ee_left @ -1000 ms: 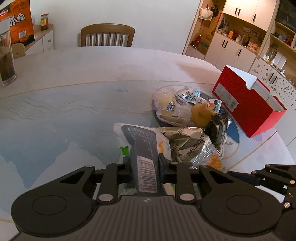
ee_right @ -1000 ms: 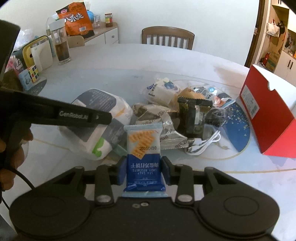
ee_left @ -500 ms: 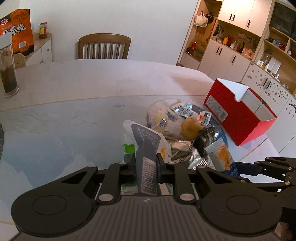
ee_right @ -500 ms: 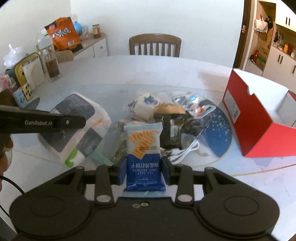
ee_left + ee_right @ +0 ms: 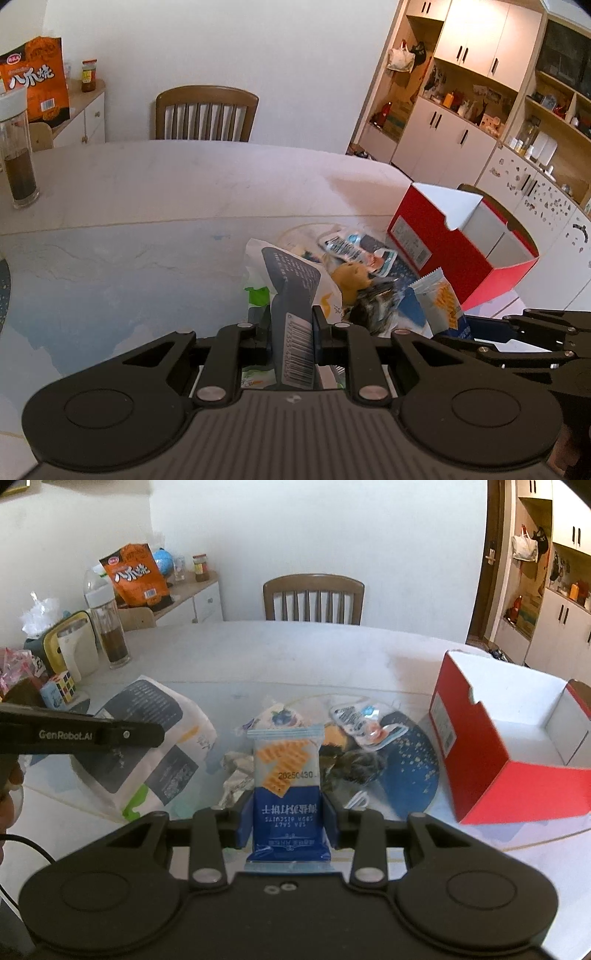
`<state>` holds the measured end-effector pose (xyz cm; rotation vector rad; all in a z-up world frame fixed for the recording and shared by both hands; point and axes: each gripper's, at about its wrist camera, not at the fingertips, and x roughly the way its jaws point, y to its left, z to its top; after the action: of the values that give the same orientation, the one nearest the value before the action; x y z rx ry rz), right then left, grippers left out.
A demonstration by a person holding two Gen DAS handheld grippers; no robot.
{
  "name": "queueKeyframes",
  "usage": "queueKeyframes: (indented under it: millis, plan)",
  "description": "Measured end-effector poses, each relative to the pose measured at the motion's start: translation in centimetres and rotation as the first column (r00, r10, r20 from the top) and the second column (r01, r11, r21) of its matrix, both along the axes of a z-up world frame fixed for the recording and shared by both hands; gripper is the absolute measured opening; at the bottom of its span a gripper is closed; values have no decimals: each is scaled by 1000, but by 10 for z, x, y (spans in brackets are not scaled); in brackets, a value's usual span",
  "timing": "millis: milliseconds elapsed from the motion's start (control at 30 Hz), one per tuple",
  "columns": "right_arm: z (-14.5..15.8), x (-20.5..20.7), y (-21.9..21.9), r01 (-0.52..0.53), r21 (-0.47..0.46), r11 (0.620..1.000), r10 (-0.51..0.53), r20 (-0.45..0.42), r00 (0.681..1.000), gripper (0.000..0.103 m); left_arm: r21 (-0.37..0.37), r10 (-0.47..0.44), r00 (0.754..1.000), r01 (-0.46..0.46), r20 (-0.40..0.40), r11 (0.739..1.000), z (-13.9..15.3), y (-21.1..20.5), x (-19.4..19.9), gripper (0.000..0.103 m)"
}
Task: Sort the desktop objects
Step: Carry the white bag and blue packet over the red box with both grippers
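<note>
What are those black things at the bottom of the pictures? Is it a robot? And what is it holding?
It is not a whole robot. A person holds two grabbing tools, one in each hand, and each has a small camera looking out along its two fingers. So one picture is from the left tool, the other from the right.

The left gripper is shut on a big white and grey bag. The right gripper is shut on a blue packet of soda biscuits.

On the table lies a pile of snack packets, and beside it stands an open red box. Since the job is sorting, the held things may go in that box, but that is only a guess. Behind the table is a wooden chair.
</note>
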<state>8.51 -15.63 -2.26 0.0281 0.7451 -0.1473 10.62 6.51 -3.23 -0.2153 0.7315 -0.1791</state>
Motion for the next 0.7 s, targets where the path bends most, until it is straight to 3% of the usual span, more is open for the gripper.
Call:
queueKeyframes:
  millis: [700]
  plan:
    - [48, -20, -103, -19, 7, 1000, 18, 88, 996, 37, 9, -28, 996, 27, 87, 1000, 53, -100, 20, 17]
